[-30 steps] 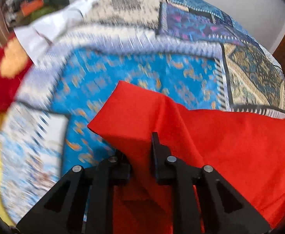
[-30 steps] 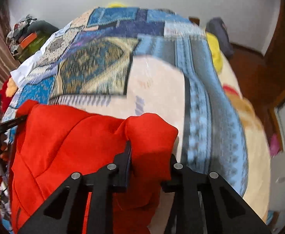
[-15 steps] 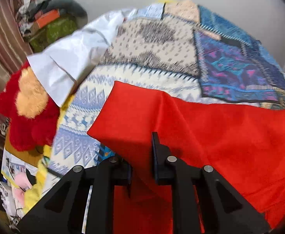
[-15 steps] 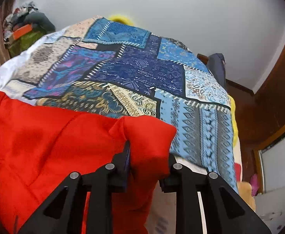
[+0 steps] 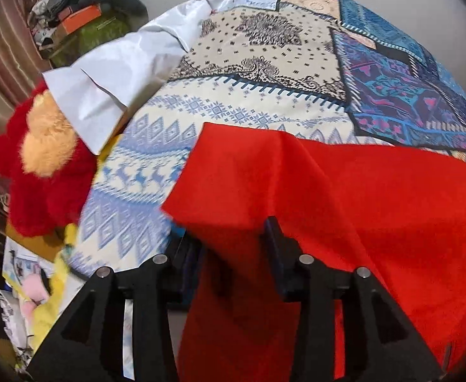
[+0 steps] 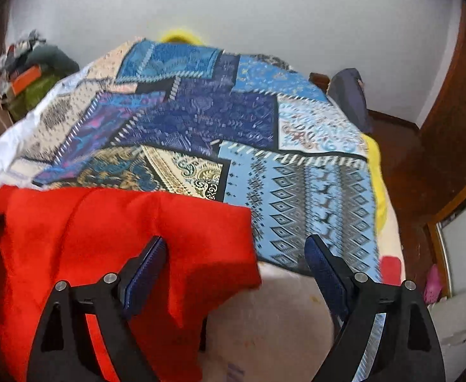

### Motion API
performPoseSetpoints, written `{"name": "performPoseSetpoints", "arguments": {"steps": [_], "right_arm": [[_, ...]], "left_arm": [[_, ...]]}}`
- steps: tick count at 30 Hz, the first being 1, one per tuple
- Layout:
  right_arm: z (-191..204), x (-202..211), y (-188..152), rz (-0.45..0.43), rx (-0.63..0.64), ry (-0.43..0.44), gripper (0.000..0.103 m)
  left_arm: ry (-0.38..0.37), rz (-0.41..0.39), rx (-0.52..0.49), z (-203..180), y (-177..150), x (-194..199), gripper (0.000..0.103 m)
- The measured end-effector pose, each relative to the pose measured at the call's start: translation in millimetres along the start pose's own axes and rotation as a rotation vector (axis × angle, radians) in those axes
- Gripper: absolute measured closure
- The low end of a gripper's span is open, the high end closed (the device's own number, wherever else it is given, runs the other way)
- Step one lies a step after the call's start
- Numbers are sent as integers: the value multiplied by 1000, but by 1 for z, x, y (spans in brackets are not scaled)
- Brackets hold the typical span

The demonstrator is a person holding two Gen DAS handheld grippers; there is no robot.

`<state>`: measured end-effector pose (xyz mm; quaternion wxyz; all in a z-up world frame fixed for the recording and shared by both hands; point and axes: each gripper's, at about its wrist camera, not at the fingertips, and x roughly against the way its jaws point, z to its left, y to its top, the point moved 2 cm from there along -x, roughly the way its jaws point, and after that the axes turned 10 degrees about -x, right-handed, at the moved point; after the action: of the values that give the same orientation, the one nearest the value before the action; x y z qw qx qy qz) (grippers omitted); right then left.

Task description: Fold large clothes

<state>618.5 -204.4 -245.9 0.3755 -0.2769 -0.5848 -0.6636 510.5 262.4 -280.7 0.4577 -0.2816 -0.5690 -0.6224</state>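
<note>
on patchwork bedspread [image 6: 296,187]: plain red garment [image 5: 376,210], creased; left claw [image 5: 229,248] and right claw [image 6: 233,264] just opened, cloth between.

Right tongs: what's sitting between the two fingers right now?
In the right wrist view, the right tongs have just been opening; a corner of the red garment drapes against one finger, the rest of the gap showing bedspread.

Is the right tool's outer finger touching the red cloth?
Apart. The right wrist view shows that finger over bare bed, clear of the red cloth.
</note>
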Motion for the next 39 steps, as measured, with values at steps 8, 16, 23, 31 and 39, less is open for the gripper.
{"name": "performPoseSetpoints", "arguments": {"steps": [8,16,23,31,39], "right_arm": [[12,111,-22,-23,-10,140,16],[36,211,-85,-70,131,137,5],[41,243,-158,-40,210,109,5],[25,225,-220,98,180,104,5],[-10,198,-264,244,8,147,6]], "left_arm": [[-45,-135,-24,1,-32,102,44],[-87,-243,-65,5,-85,204,20],[-72,-236,-42,21,-145,237,15],[-127,-78,-19,28,-230,205,12],[-147,155,11,19,-303,134,12]]}}
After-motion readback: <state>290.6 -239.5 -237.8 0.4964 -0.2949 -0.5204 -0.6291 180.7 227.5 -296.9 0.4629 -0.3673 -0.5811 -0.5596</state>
